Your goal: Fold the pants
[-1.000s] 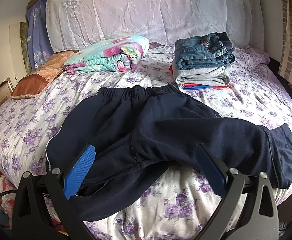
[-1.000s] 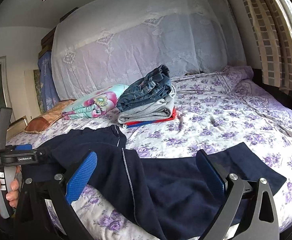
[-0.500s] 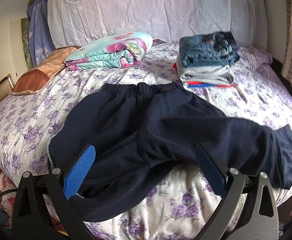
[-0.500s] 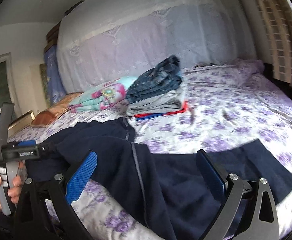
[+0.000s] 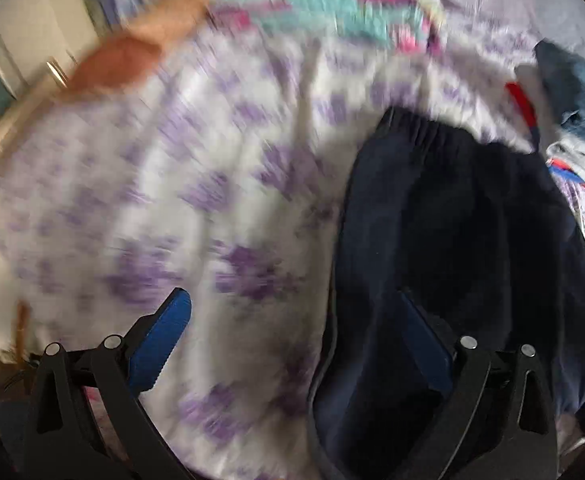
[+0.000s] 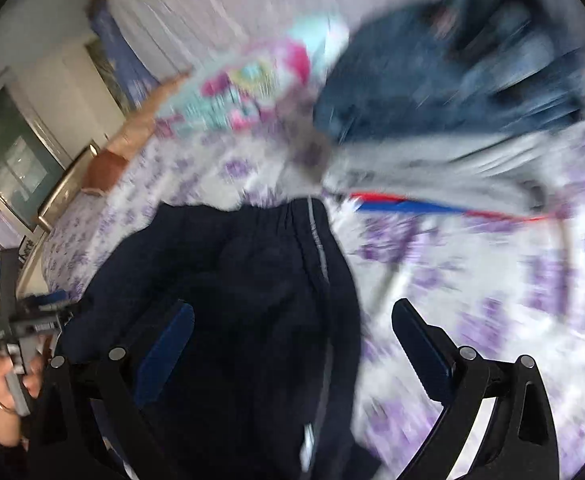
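Though blurred, navy pants on bedspread

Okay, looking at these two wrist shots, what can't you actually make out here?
- Pants legs: cut off by the lower edge and hidden behind the left gripper in the left view.
- Folded stack: smeared by motion blur in the right view; the items can't be counted.
- Floral blanket: blurred in both views.
- Right gripper: open over the pants; whether it touches the fabric is unclear.
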The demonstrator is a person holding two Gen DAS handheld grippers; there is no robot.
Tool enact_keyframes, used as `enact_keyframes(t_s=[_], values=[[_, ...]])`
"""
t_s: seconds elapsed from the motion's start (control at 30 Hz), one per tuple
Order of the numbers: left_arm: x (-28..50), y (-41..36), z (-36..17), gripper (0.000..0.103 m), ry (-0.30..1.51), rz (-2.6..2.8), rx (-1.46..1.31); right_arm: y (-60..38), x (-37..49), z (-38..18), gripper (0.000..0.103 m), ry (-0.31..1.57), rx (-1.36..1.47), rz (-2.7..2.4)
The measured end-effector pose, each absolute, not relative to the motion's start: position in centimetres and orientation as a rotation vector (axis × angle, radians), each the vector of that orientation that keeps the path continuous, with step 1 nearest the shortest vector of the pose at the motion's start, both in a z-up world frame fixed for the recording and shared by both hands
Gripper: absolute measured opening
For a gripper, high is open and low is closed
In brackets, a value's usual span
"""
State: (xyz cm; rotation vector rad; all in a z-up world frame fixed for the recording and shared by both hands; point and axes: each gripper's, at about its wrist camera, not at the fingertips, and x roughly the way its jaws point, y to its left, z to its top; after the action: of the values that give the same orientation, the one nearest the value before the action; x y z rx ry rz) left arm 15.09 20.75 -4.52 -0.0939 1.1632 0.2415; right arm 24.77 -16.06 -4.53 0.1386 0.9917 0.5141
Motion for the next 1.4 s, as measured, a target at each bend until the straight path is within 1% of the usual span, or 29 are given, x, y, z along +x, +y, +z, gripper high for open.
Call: enact_keyframes(t_s=[0.1,0.13,0.17,0.2,0.23,0.27,0.3,0.33,0.37,0.43,0.6,0.63,0.7,0.73,0.77,0.8,0.83,0.9,0.97,1.03,1.1,1.17,1.23,1.27,1.4], values=[[17.5,21.5,-7.4,0.098,1.259,0.2,-0.163,-13.4,28.1,-8.1,0.099,1.116,0.101,0.511],[18.0,21.4,-7.7,0.098,1.26,0.185,-0.177,-12.7,28.6,-8.9,0.094,1.148,0.098,0.526],[18.0,21.1,-7.5,0.095,1.237,0.176,-0.17,-11.8,28.7,-9.5,0.072,1.159,0.076,0.553],[17.8,20.7,-7.1,0.068,1.208,0.158,-0.154,-11.0,28.5,-9.6,0.059,1.146,0.033,0.587],[17.4,19.9,-6.4,0.035,1.181,0.112,-0.133,-9.8,28.1,-9.3,0.018,1.135,-0.019,0.677],[17.1,19.3,-6.2,0.023,1.183,0.062,-0.141,-9.2,27.6,-8.9,0.018,1.124,-0.044,0.717],[16.6,18.9,-5.9,0.019,1.182,0.033,-0.136,-8.8,27.3,-8.3,0.018,1.087,-0.086,0.701],[15.7,18.3,-5.2,0.018,1.144,0.022,-0.105,-8.2,26.9,-7.2,0.017,1.032,-0.136,0.699],[15.0,18.1,-4.7,0.01,1.124,-0.005,-0.102,-7.5,26.7,-6.1,0.017,0.988,-0.165,0.703],[13.1,18.0,-3.7,0.009,1.091,-0.046,-0.137,-6.2,26.6,-4.0,0.017,0.917,-0.197,0.728],[7.6,18.5,1.6,0.008,0.94,-0.042,-0.201,-0.2,26.3,4.9,0.017,0.68,-0.253,0.908],[6.2,19.0,2.9,0.008,0.902,-0.026,-0.216,1.6,25.5,7.2,0.017,0.607,-0.255,0.971],[3.1,20.0,4.9,0.008,0.829,0.024,-0.232,4.0,25.4,9.8,0.017,0.511,-0.256,1.052],[1.5,20.5,6.0,0.009,0.794,0.062,-0.247,5.2,25.2,10.6,0.02,0.487,-0.257,1.096],[0.6,21.0,6.5,0.011,0.778,0.096,-0.26,7.0,25.4,10.7,0.044,0.501,-0.282,1.12],[-0.2,21.6,6.6,0.02,0.774,0.139,-0.274,8.6,26.2,9.9,0.066,0.552,-0.321,1.082],[-0.9,22.5,6.4,0.054,0.789,0.218,-0.284,9.7,27.1,8.6,0.09,0.608,-0.377,0.985],[-1.5,23.9,5.3,0.09,0.813,0.352,-0.271,10.4,28.4,5.6,0.091,0.684,-0.473,0.817],[-2.2,25.6,4.1,0.09,0.839,0.422,-0.268,7.9,27.9,4.7,0.091,0.669,-0.447,0.752],[-2.9,26.5,3.7,0.089,0.852,0.439,-0.269,3.8,26.6,5.2,0.092,0.658,-0.386,0.752],[-2.5,26.3,3.9,0.089,0.845,0.416,-0.269,-2.2,24.9,5.5,0.095,0.645,-0.336,0.697],[-1.4,24.4,4.4,0.089,0.833,0.356,-0.228,-9.3,22.6,5.3,0.099,0.642,-0.292,0.623],[0.6,22.2,4.5,0.09,0.823,0.29,-0.174,-16.1,21.0,4.4,0.099,0.647,-0.247,0.49],[1.3,20.9,4.4,0.09,0.822,0.256,-0.151,-20.5,19.7,3.9,0.099,0.668,-0.189,0.408],[4.7,15.3,4.3,0.09,0.833,0.103,-0.063,-33.1,15.3,0.7,0.099,0.777,0.027,0.229]])
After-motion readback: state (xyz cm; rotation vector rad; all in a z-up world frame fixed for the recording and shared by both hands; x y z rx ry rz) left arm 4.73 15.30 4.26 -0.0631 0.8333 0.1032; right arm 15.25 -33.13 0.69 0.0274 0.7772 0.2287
